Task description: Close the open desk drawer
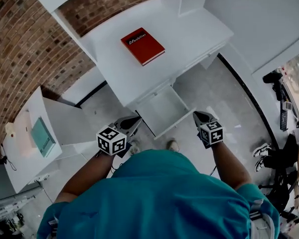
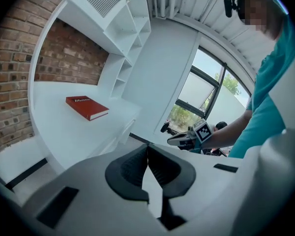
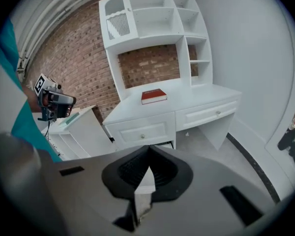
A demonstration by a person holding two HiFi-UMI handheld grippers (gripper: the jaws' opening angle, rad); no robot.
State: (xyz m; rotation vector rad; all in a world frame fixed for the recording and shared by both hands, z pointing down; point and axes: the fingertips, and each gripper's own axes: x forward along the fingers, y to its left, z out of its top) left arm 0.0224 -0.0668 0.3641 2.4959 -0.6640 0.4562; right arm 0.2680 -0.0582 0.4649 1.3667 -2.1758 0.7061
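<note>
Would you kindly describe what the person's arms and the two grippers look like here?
The left gripper and right gripper each have a pale grey body tapering to black ribbed pads, and each carries a white cube printed with black square markers. The person wears a teal short-sleeved shirt, leaving the forearms uncovered.

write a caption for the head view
Jaws shut, left gripper and right gripper poised before the open drawer; red book on the desk

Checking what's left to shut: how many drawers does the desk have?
2. The open drawer sticks out from the desk, below the red book. The closed drawer sits to its right. Others may be hidden lower down.
</note>
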